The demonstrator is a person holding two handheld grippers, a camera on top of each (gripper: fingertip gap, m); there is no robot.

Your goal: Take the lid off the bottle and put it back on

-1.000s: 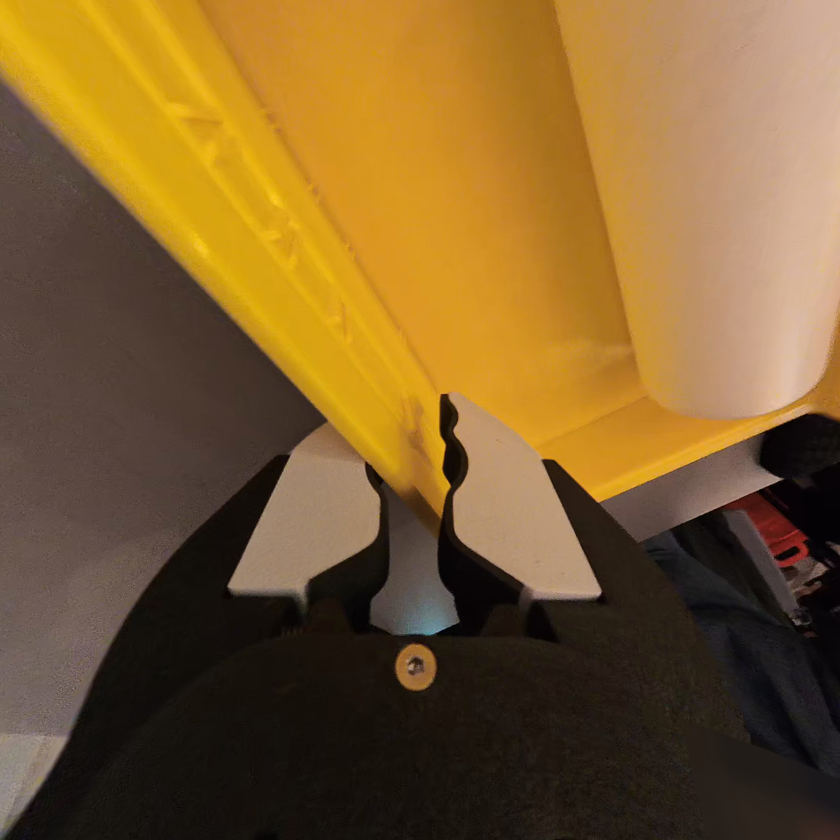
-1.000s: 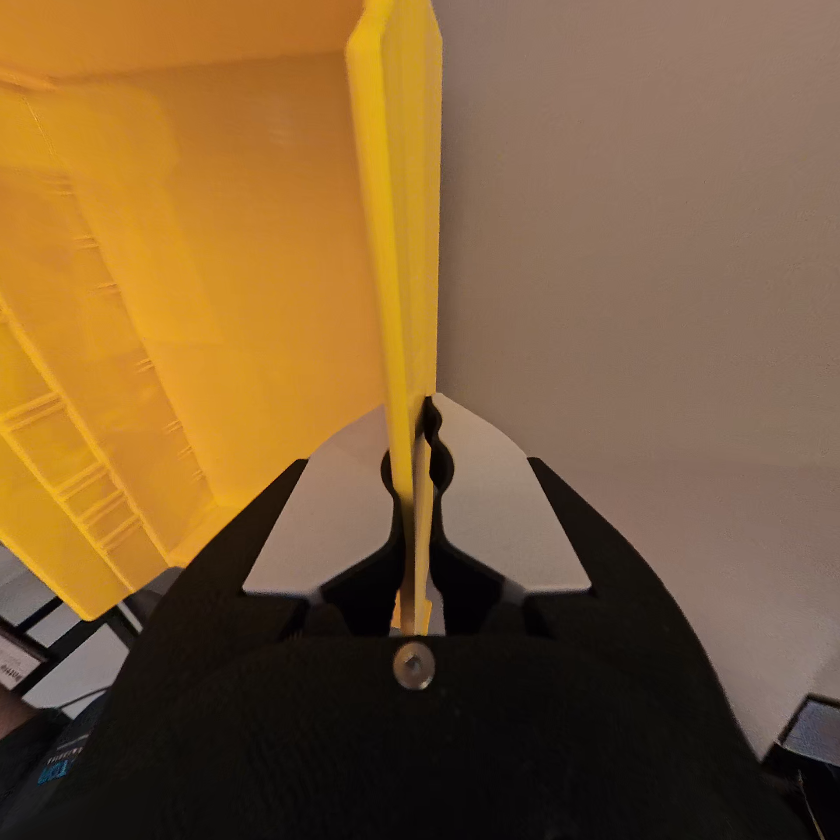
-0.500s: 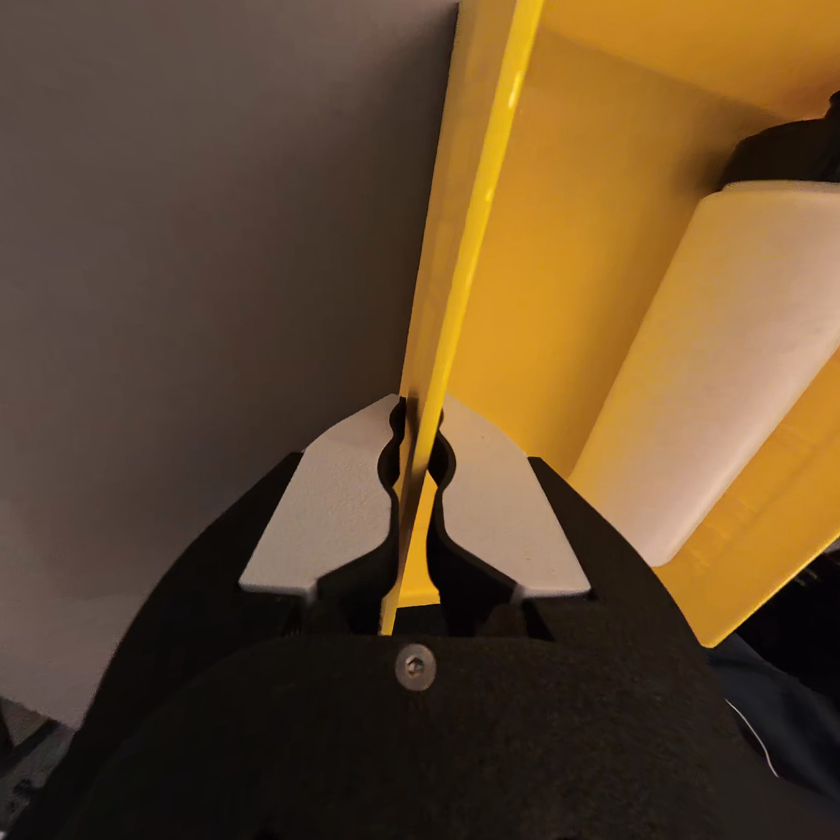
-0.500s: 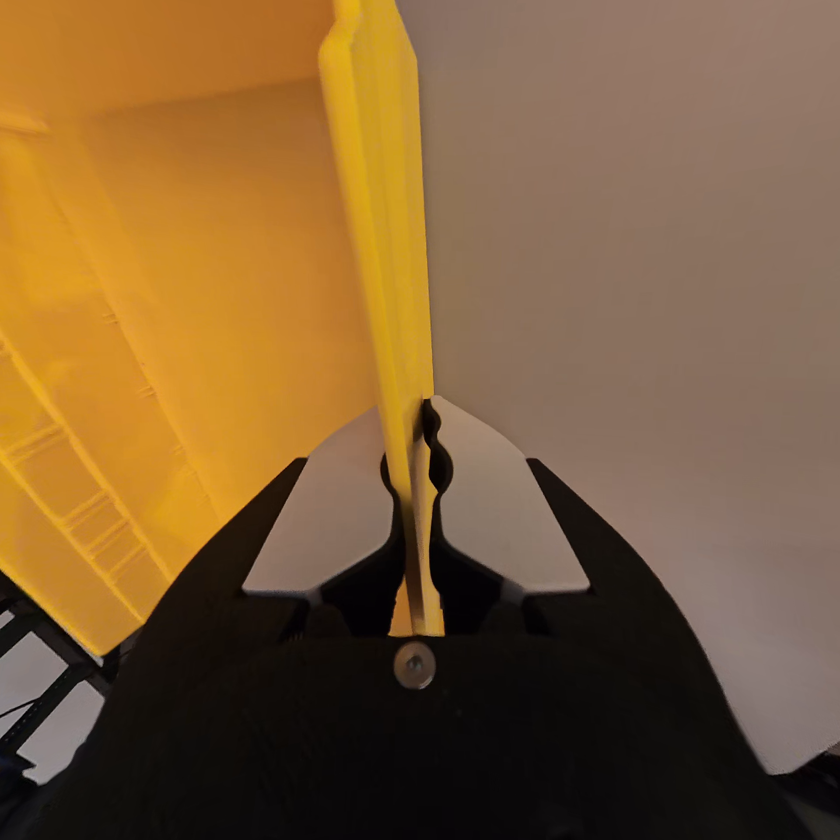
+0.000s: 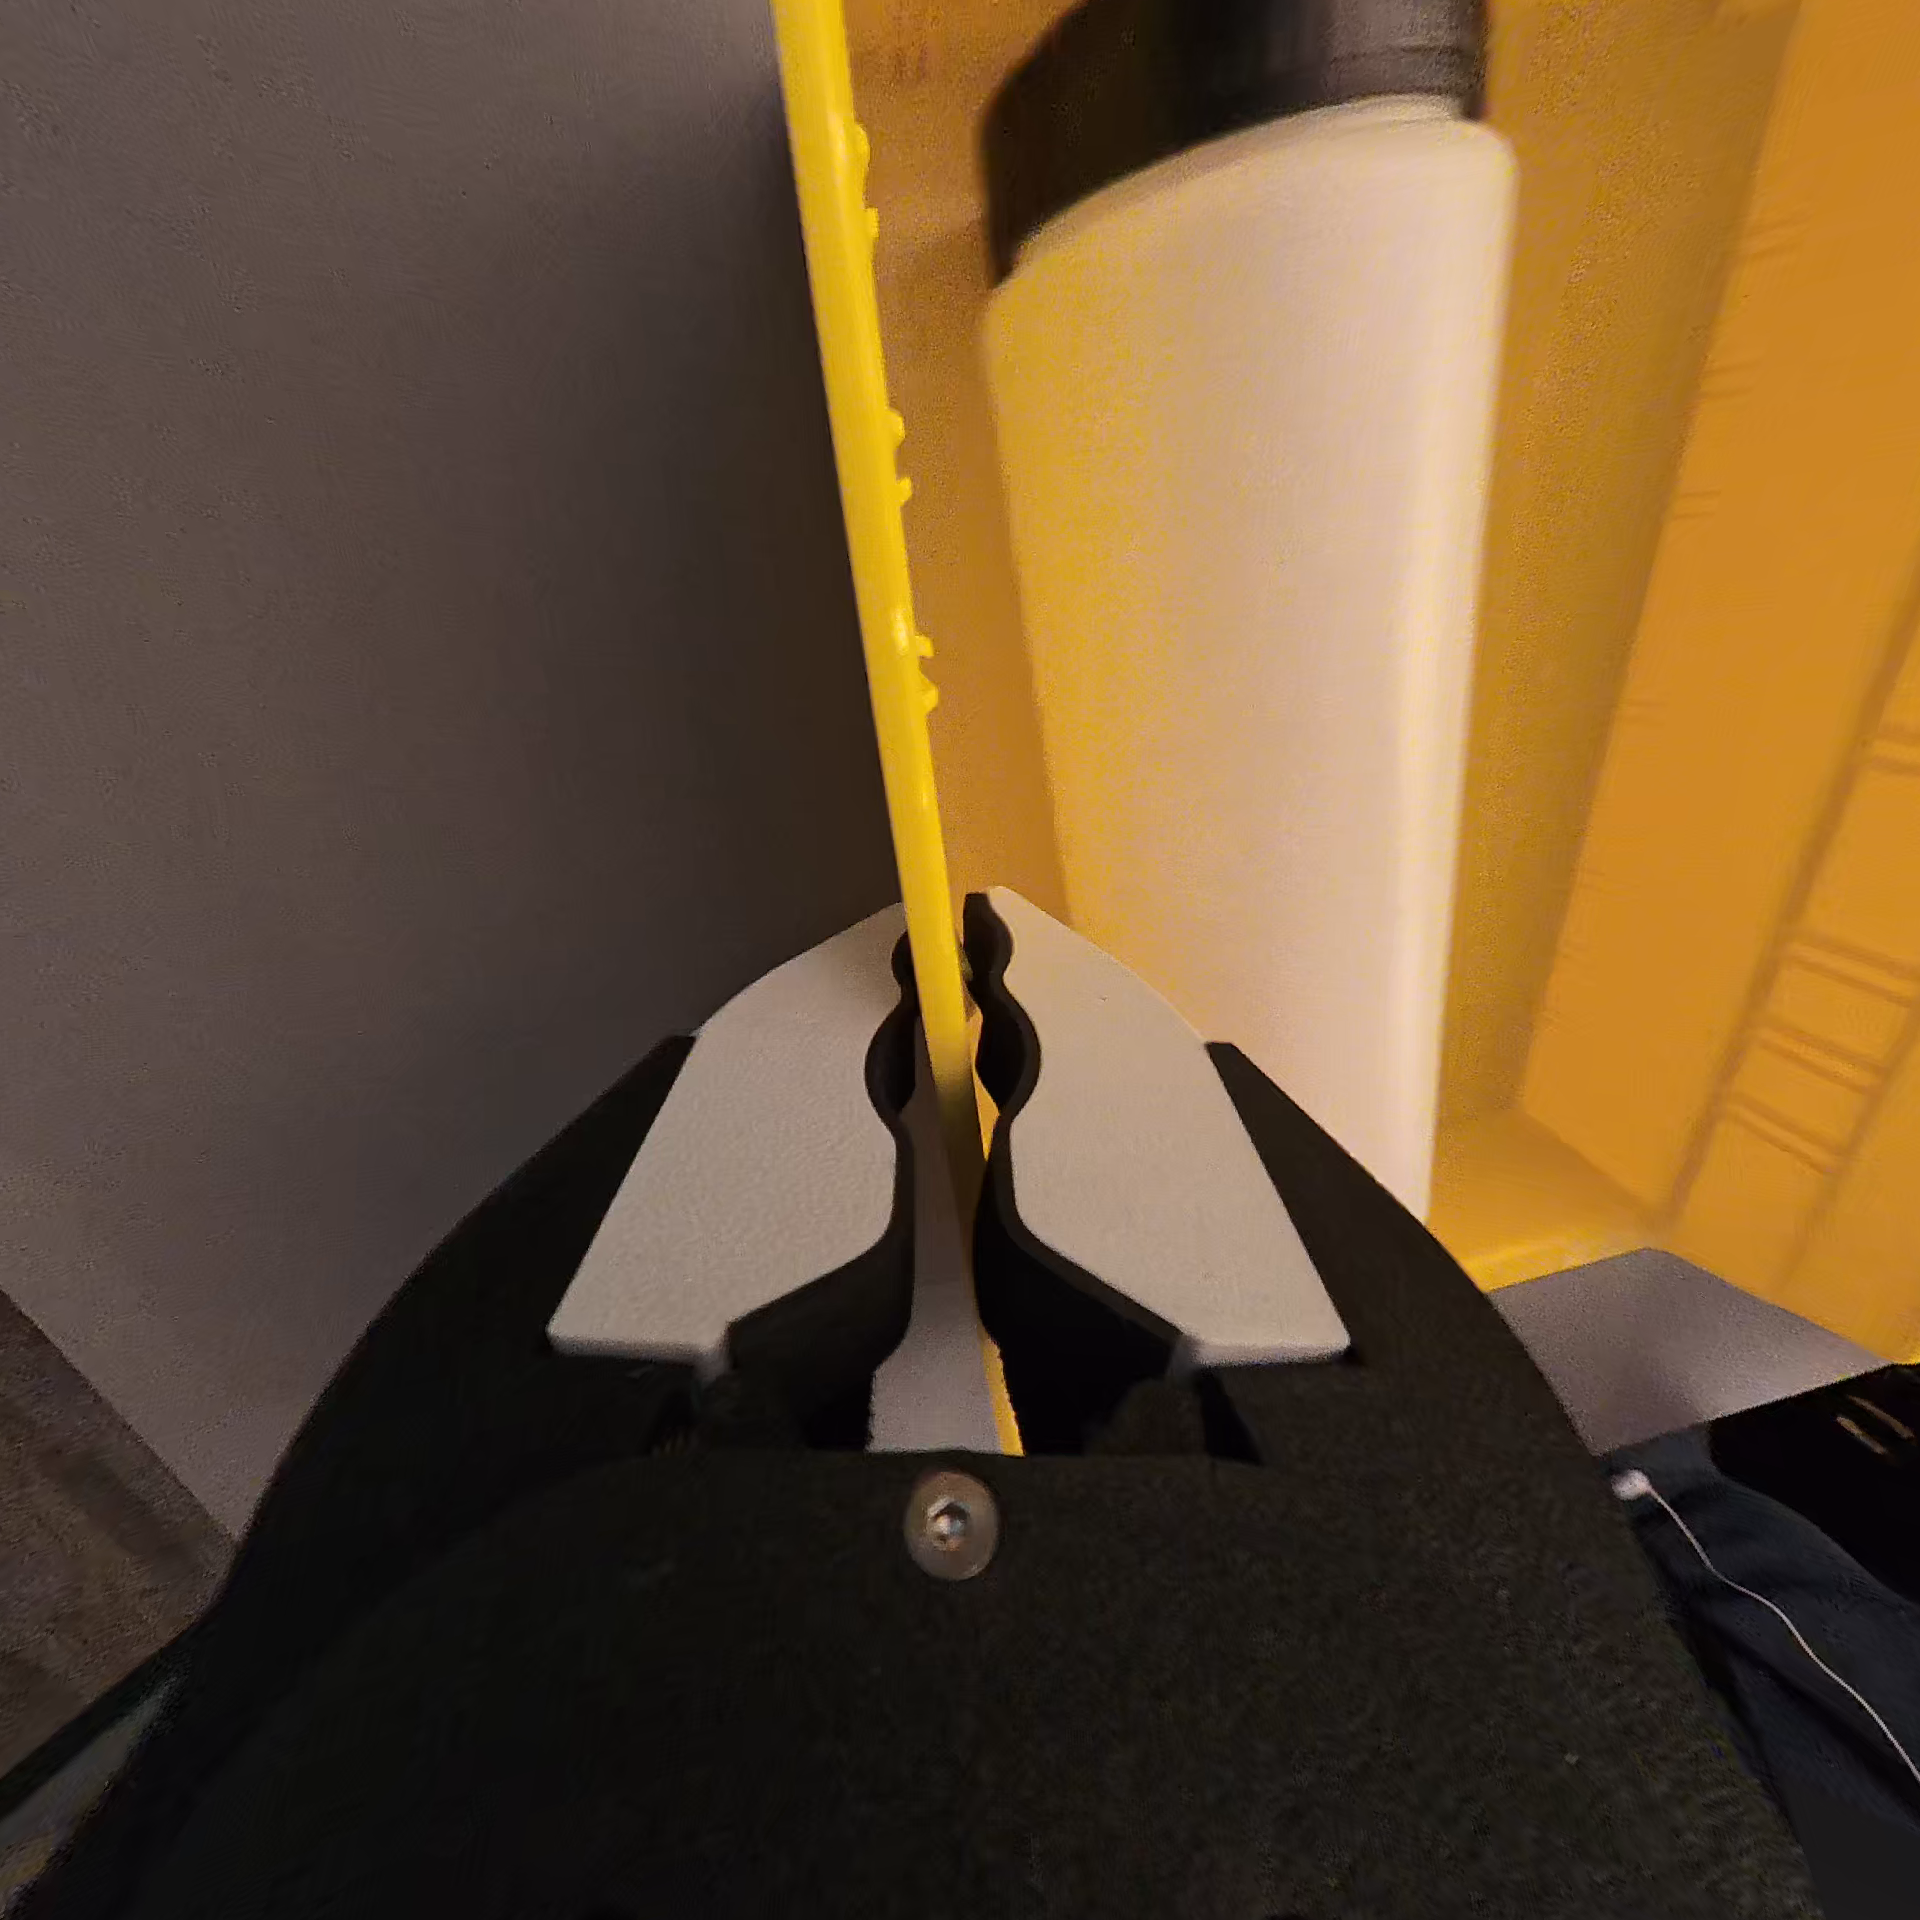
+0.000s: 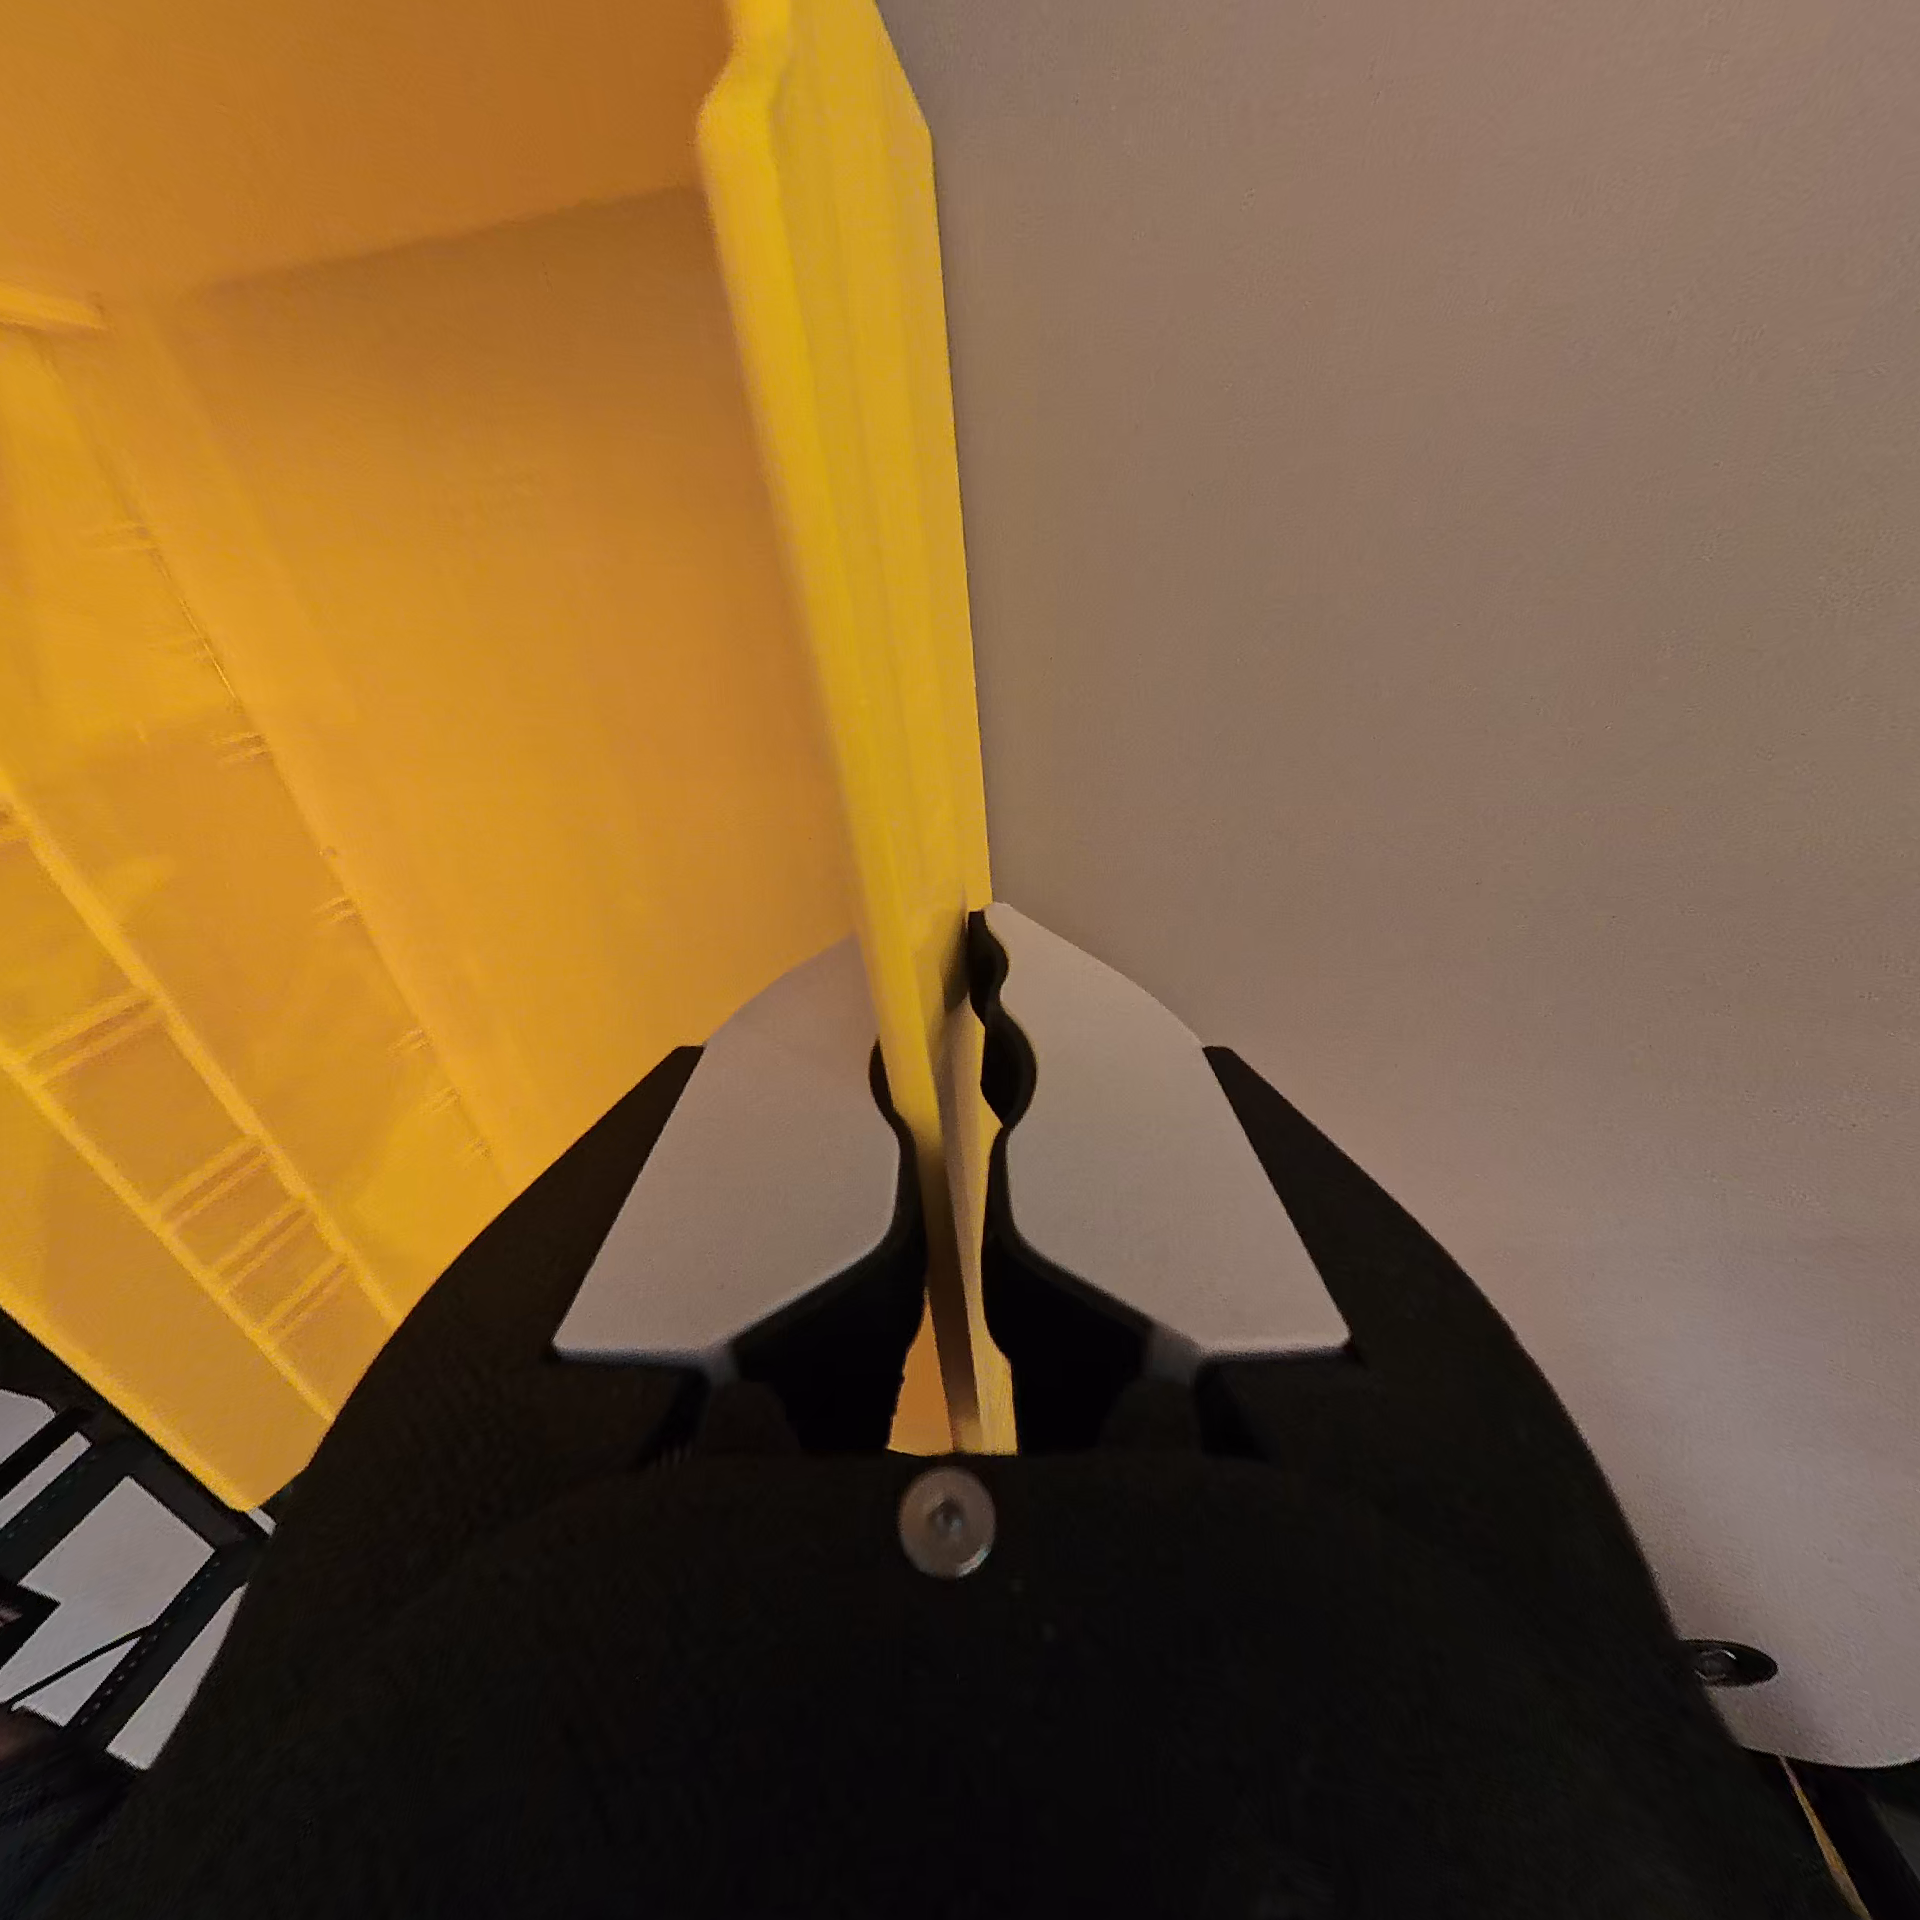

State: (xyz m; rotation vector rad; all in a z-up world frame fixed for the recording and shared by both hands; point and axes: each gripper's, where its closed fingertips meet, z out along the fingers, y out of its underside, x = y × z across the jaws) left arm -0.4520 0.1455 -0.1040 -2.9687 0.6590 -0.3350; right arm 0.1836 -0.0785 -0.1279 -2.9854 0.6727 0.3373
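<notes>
Your left gripper (image 5: 940, 935) is clamped narrow on the thin side wall of a yellow bin (image 5: 868, 488), one finger outside it and one inside. To the left of that wall you have only the plain grey surface (image 5: 395, 582). Just inside the wall, to its right, the white bottle (image 5: 1247, 644) lies along the bin's floor, its flat base towards you and its black lid (image 5: 1226, 94) on, at the far end. Beyond the bottle, the bin's ribbed far side (image 5: 1766, 727) runs along the right edge, and dark cloth (image 5: 1787, 1621) shows at the lower right corner.

Your right gripper (image 6: 961, 966) is likewise pinched onto a yellow bin wall (image 6: 862, 540), the rim passing between its fingers. Here the bin's interior (image 6: 447, 644) opens to the left; no bottle shows in this view. To the right of the wall lies the pale surface (image 6: 1455, 675).
</notes>
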